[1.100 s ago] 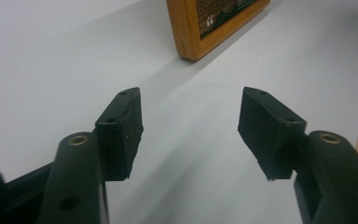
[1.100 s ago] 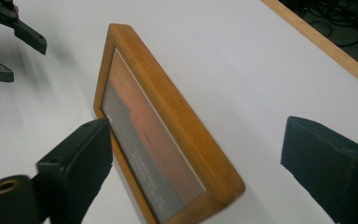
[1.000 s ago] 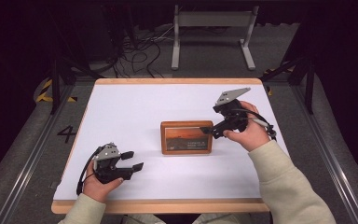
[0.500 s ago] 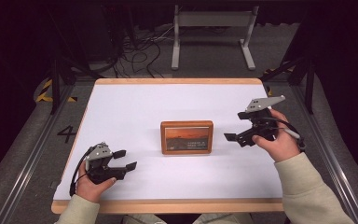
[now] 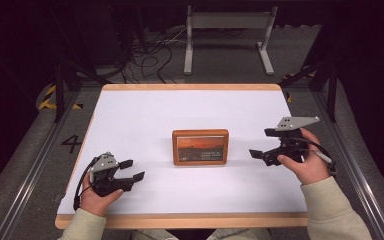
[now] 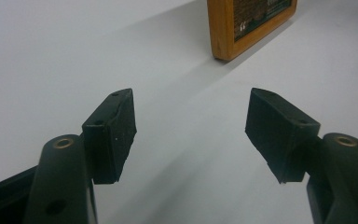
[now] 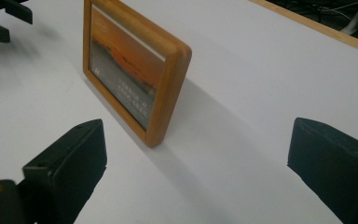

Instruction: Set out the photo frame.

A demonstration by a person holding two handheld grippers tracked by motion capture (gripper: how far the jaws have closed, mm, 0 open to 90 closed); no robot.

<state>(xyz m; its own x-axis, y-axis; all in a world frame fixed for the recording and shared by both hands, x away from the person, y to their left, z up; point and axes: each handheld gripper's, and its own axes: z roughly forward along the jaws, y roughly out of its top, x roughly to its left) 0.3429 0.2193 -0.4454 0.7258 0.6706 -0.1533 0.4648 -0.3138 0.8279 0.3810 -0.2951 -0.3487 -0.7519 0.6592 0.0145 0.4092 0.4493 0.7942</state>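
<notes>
A small wooden picture frame (image 5: 200,147) with an orange sunset photo stands upright at the middle of the white table (image 5: 145,115), its picture side toward the person. My right gripper (image 5: 261,142) is open just right of the frame and does not touch it. In the right gripper view the frame (image 7: 135,70) stands a little ahead of the open right gripper (image 7: 198,135), toward the left. My left gripper (image 5: 133,169) rests open near the front left corner. In the left gripper view the frame's corner (image 6: 242,23) is farther off, beyond the open left gripper (image 6: 191,100).
The table has a wooden rim (image 5: 180,220). Bare white surface lies all around the frame. A metal stand (image 5: 227,30) and cables (image 5: 150,55) lie on the floor behind the table. The left gripper (image 7: 0,18) shows at the top left of the right gripper view.
My right gripper has drawn back to the right, away from the frame's right edge, which it was at a second ago. The left gripper has shifted slightly left and toward the front edge.
</notes>
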